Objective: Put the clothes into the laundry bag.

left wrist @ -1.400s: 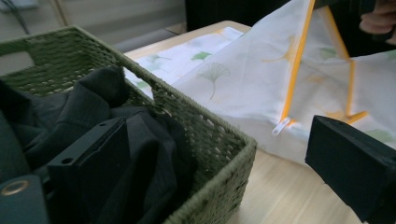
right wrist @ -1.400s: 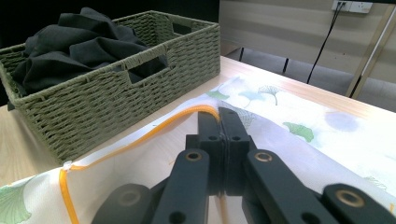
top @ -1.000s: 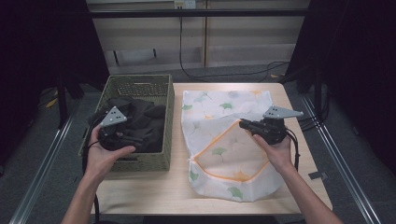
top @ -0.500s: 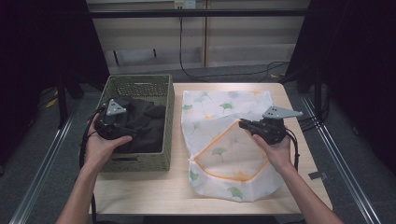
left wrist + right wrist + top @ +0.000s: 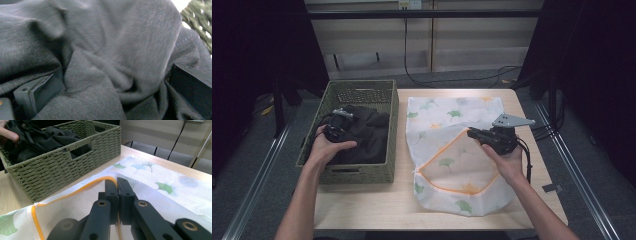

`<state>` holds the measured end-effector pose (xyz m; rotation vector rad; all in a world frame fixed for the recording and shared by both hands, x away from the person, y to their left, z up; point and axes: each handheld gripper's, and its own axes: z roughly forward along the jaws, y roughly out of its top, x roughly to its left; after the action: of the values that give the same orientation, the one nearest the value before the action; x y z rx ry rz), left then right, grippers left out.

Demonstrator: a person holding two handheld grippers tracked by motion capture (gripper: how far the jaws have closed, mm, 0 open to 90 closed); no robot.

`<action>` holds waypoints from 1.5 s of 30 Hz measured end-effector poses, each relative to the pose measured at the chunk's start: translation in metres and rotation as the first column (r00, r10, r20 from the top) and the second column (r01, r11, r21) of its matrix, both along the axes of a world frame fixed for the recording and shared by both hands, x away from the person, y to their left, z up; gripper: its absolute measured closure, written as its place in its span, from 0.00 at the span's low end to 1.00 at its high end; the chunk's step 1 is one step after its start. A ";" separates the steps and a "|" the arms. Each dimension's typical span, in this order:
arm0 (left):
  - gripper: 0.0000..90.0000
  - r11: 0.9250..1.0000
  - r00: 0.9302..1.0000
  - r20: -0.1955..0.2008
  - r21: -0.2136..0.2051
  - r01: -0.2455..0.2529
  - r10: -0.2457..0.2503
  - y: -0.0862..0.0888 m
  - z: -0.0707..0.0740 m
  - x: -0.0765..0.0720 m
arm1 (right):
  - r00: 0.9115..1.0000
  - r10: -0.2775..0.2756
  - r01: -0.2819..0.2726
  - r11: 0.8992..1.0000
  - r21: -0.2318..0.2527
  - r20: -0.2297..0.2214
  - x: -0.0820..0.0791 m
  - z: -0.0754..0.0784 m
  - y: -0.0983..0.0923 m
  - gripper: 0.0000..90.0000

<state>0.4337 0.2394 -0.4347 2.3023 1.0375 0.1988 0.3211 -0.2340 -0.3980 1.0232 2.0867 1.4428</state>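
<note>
Dark cloth (image 5: 112, 62) in the basket (image 5: 357, 172) lay between the left gripper's (image 5: 337, 127) just-widened jaws; the right gripper's (image 5: 117, 192) jaws clamped the bag's (image 5: 452, 165) orange rim.

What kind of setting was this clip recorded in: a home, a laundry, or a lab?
Most likely a lab or recording studio set up for a laundry chore, not a home. A bare wooden table stands between dark curtains, with loose cables on the floor behind it. On it sit a woven basket and a mesh laundry bag.
</note>
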 end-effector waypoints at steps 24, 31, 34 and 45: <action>0.21 0.967 0.999 0.022 0.250 -0.040 0.036 -0.023 -0.017 0.013 | 1.000 0.003 -0.003 1.000 -0.013 -0.014 0.001 -0.004 0.001 0.97; 0.04 0.964 0.999 -0.041 0.265 0.015 -0.004 -0.029 -0.024 0.009 | 1.000 0.004 -0.004 1.000 -0.017 -0.018 0.001 -0.004 0.002 0.97; 0.00 0.962 0.996 -0.077 0.264 0.073 -0.054 -0.027 -0.024 0.008 | 1.000 0.006 -0.006 1.000 -0.013 -0.021 0.001 -0.004 0.002 0.96; 0.21 0.916 0.995 -0.093 0.397 0.055 -0.020 -0.034 -0.025 0.011 | 1.000 0.003 -0.004 1.000 -0.023 -0.022 -0.001 -0.005 0.003 0.96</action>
<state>0.4445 0.2052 -0.4594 2.7179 1.0733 0.3235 0.3200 -0.2309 -0.4026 1.0314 2.1163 1.4125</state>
